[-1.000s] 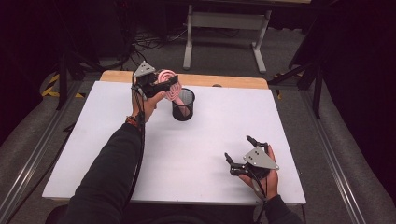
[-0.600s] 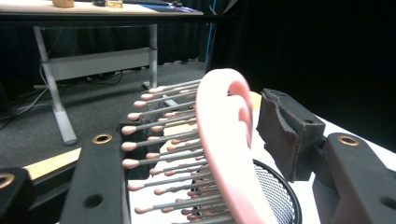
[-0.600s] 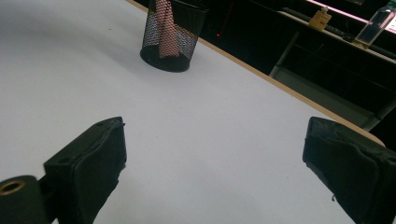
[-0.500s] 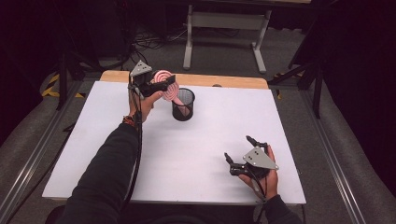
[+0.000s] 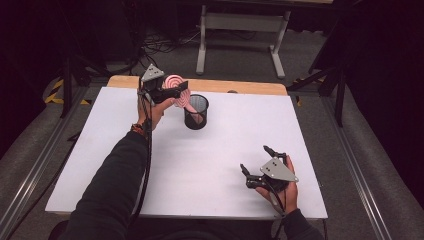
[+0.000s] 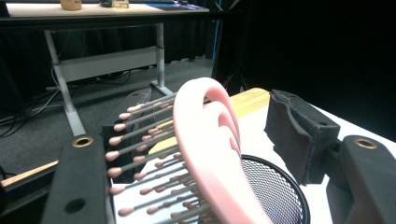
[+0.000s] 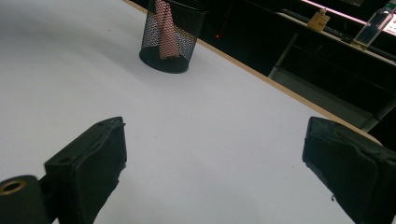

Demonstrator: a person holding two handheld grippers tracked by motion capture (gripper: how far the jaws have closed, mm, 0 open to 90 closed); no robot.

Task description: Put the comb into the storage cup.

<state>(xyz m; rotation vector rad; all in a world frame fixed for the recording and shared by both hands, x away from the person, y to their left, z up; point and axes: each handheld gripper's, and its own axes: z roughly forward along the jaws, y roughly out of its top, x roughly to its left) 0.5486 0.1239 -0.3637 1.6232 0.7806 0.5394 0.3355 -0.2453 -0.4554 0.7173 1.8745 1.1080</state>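
Pink hairbrush [image 5: 176, 91] handle-down in mesh cup [image 5: 196, 112], left gripper [image 5: 167, 91] fingers just parting w/ brush head between, arm outstretched.

In the left gripper view the pink brush [image 6: 205, 140] runs off the bottom edge, so its handle is lost there, and it hides the near rim of the mesh cup [image 6: 275, 191], which the frame also cuts. In the high view the cup [image 5: 196, 112] hides the brush's lower end. In the right gripper view the mesh blurs what stands in the cup [image 7: 170, 35] (a pink shaft, no more), and both jaws are cut by the frame's bottom edge.
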